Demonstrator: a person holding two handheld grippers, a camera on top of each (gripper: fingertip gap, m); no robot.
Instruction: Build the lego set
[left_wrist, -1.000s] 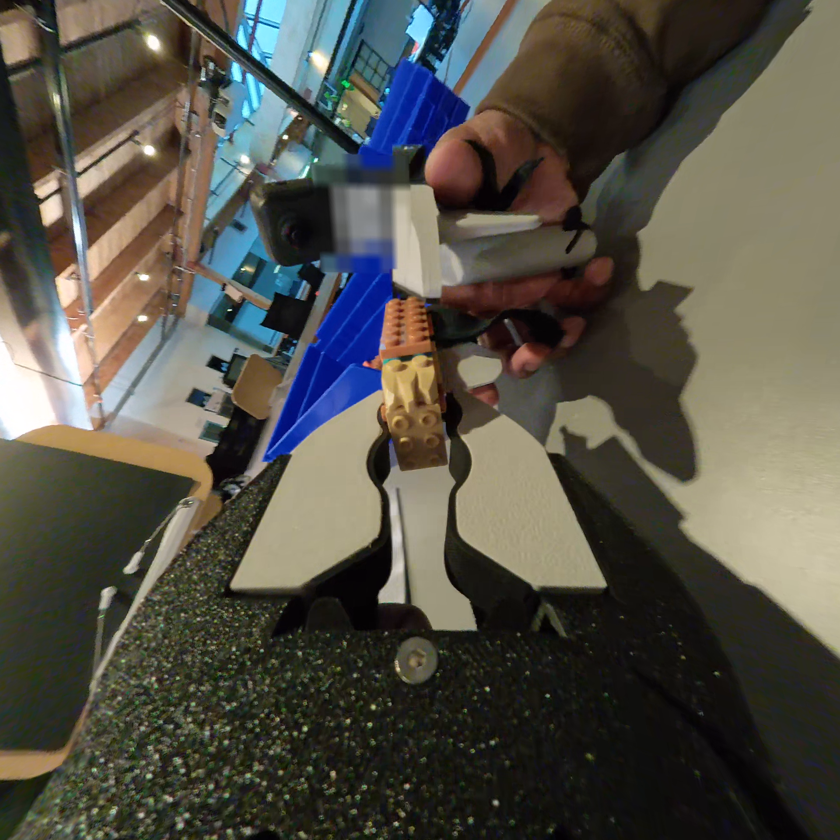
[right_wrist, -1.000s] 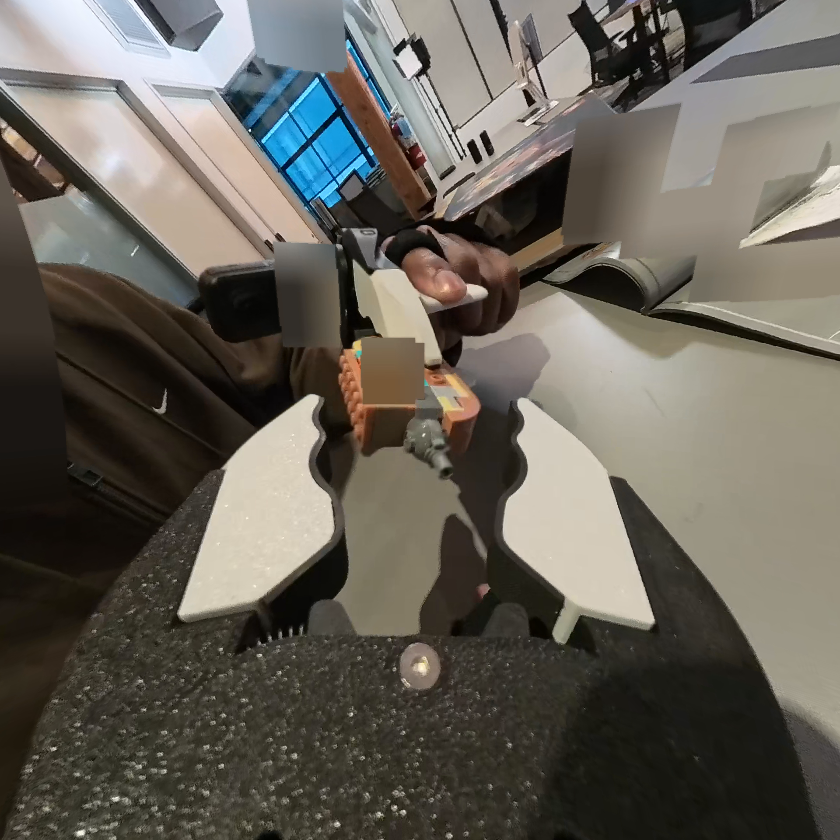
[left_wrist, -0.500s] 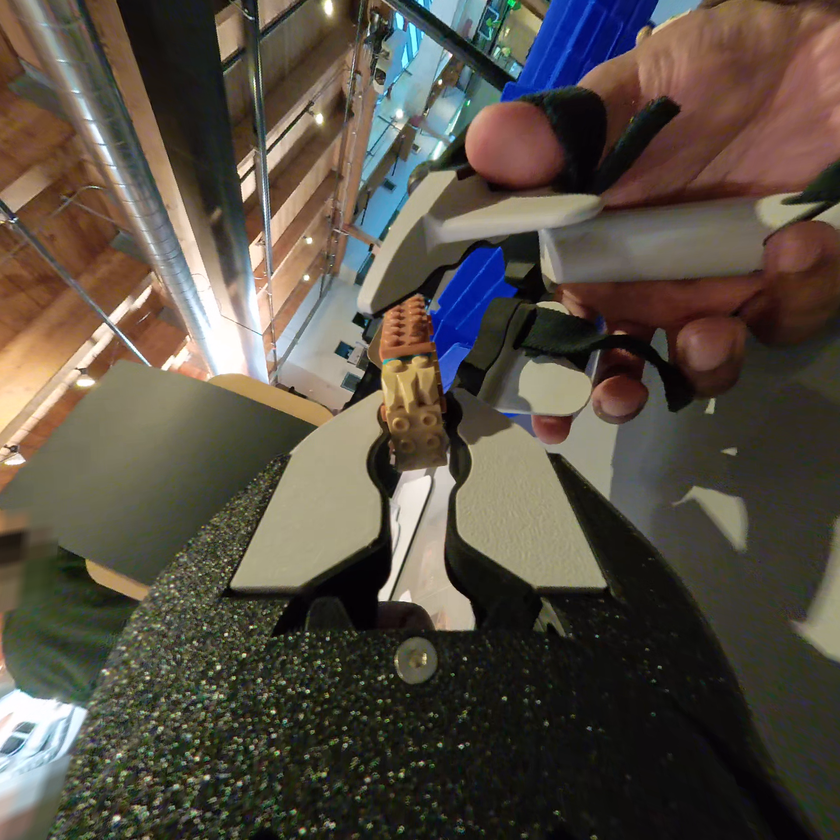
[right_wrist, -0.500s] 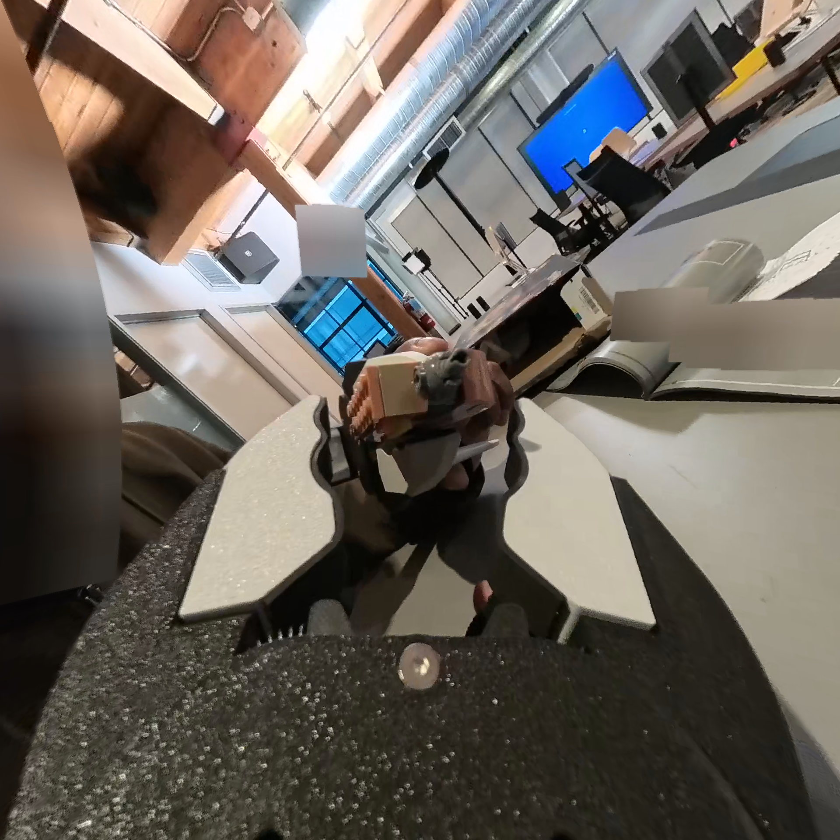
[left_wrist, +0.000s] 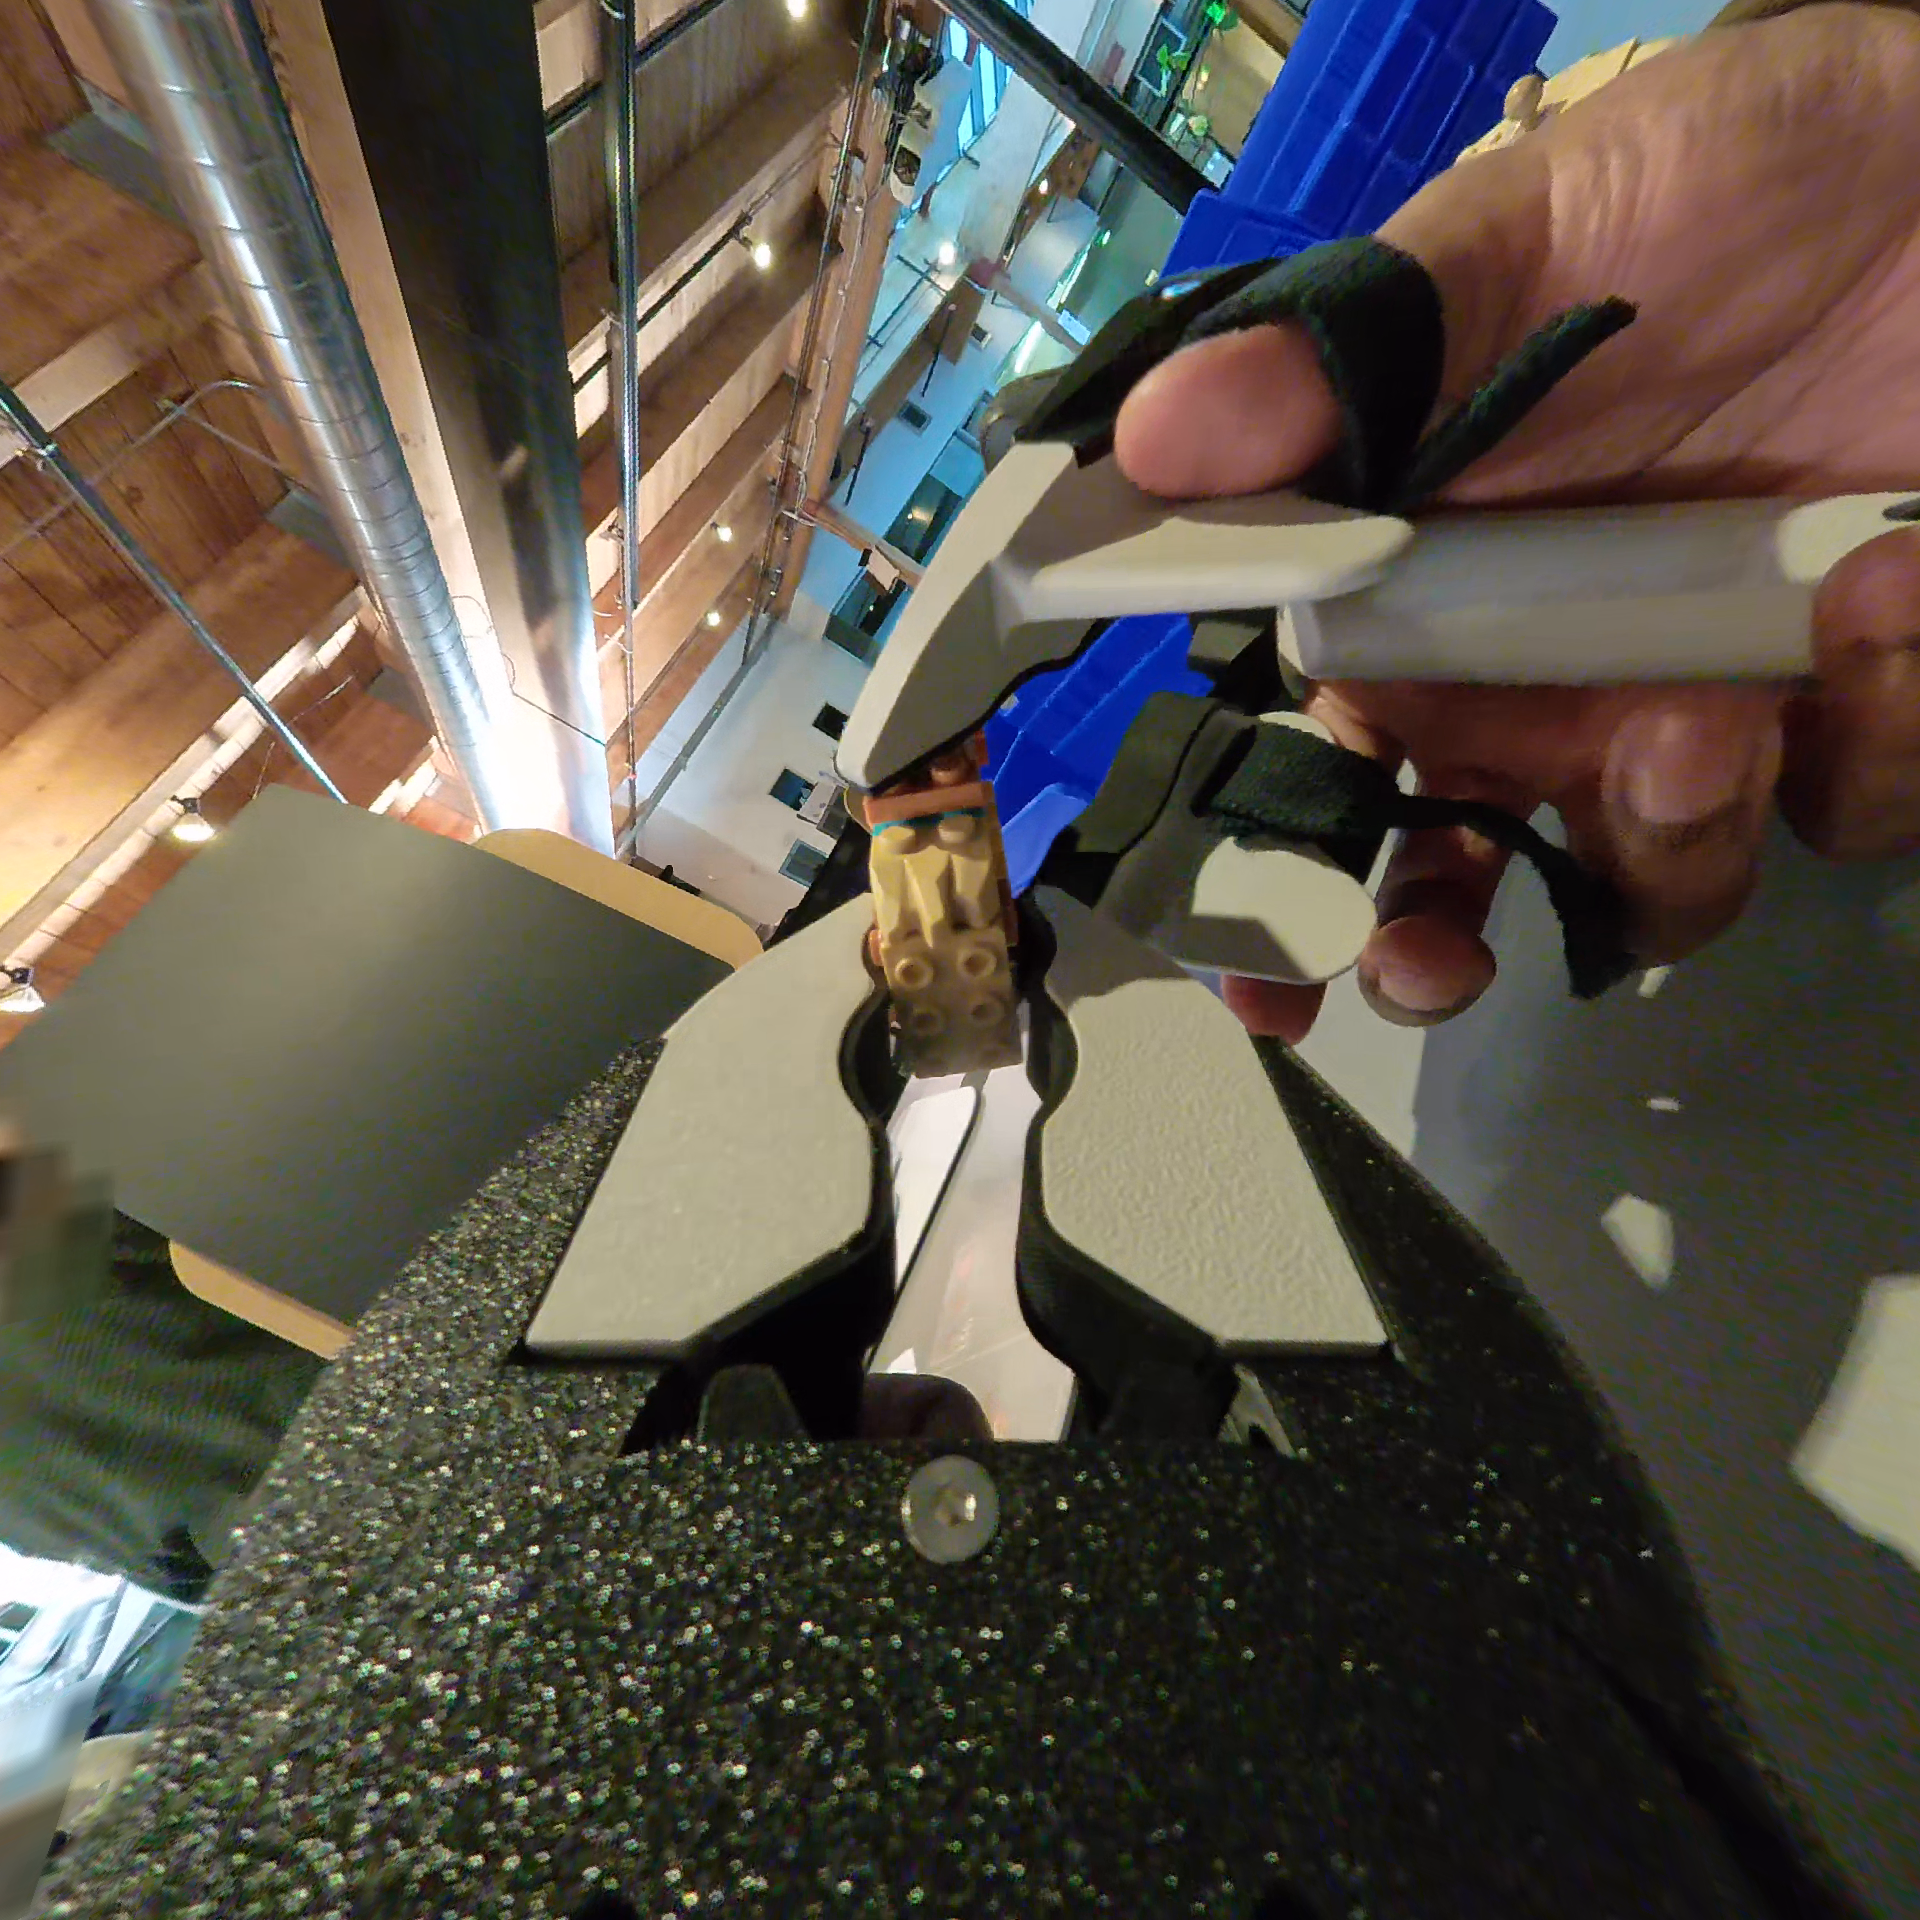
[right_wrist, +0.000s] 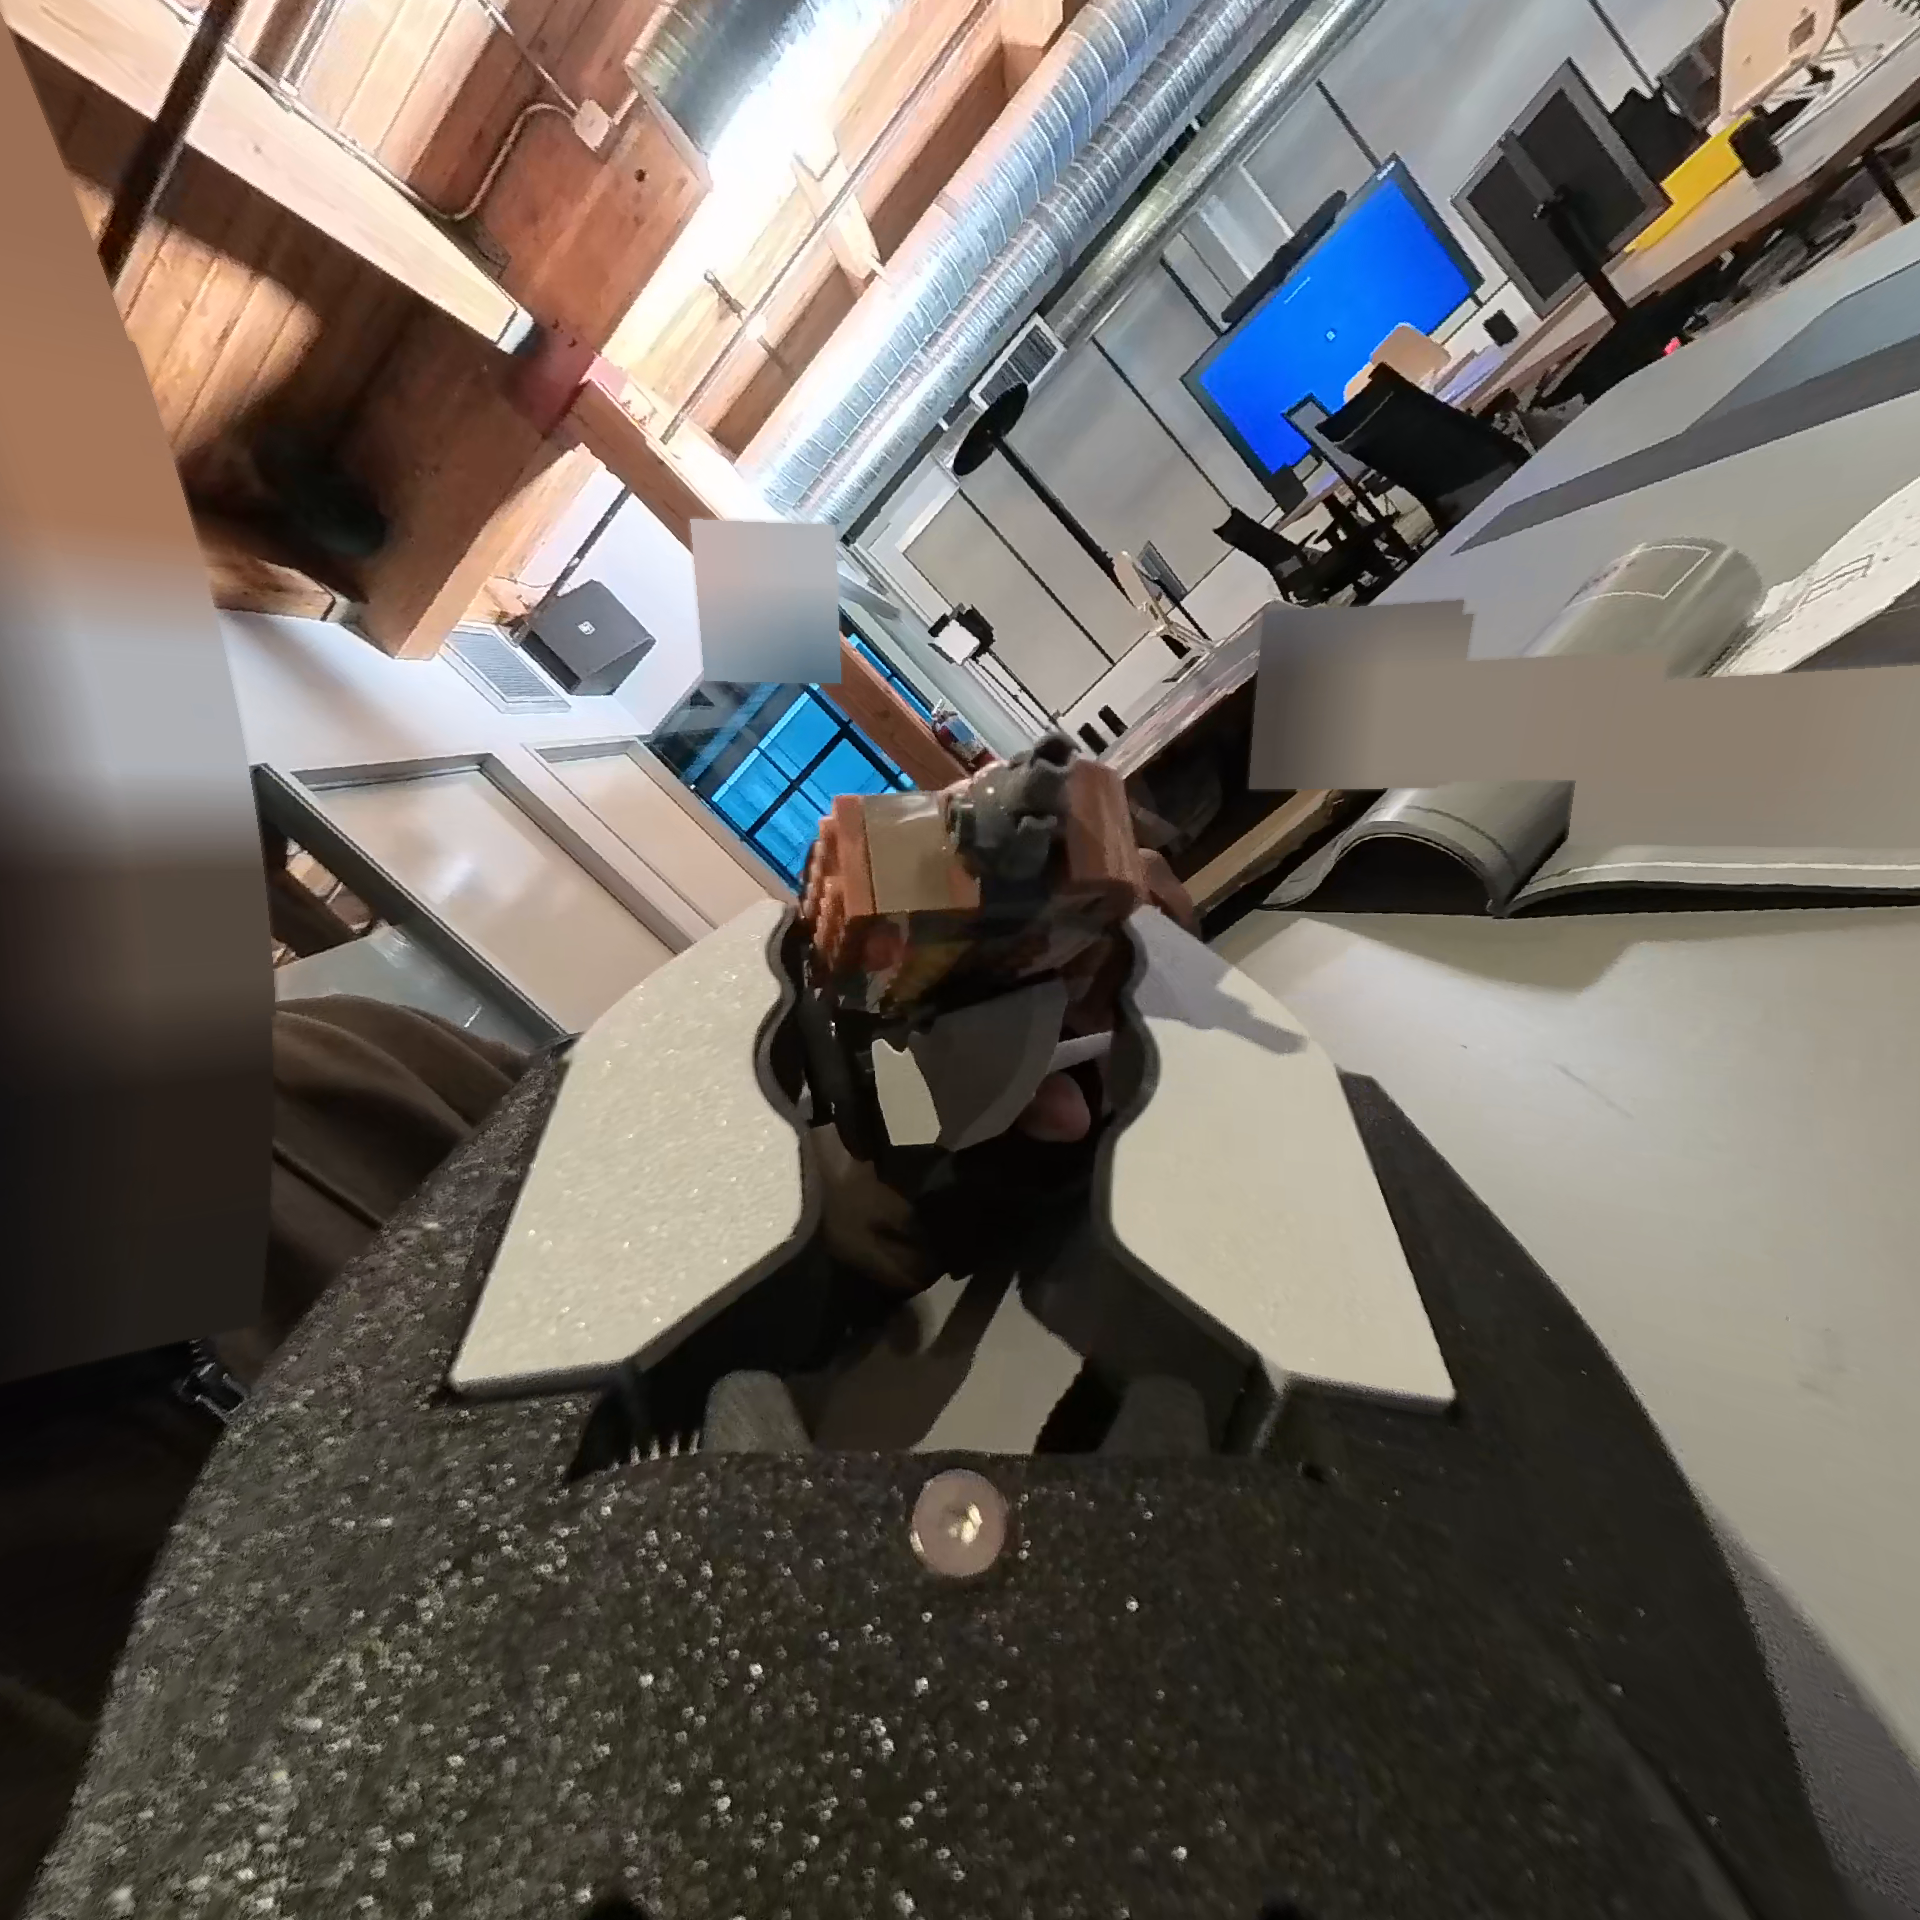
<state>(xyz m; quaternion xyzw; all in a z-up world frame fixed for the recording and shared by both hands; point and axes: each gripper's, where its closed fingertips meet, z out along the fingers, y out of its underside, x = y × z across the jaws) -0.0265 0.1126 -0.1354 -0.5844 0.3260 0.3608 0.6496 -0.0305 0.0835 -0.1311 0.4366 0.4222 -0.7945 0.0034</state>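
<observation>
The lego model (left_wrist: 940, 935) is a small build of tan and brown bricks with a teal line. My left gripper (left_wrist: 951, 977) is shut on its tan end and holds it up in the air. In the right wrist view the model (right_wrist: 904, 862) shows brown studs, a tan face and a grey knobbed piece (right_wrist: 1013, 821) on top. My right gripper (right_wrist: 961, 935) has closed around its brown end, with both tips against it. In the left wrist view one right finger (left_wrist: 935, 665) rests on the brown studs, and a hand (left_wrist: 1662, 312) holds that gripper.
An open booklet (right_wrist: 1558, 862) lies on the grey table (right_wrist: 1558, 1143) to the right. Blue bins (left_wrist: 1351, 104) stand behind the hand. A black tabletop with a wooden edge (left_wrist: 312, 1039) is at the left. Small white pieces (left_wrist: 1636, 1247) lie on the table. My left and right fingertips are right by each other.
Both grippers tilted upward and came together. My right gripper moved onto the model and narrowed its jaws around the brown end. My left gripper kept its hold.
</observation>
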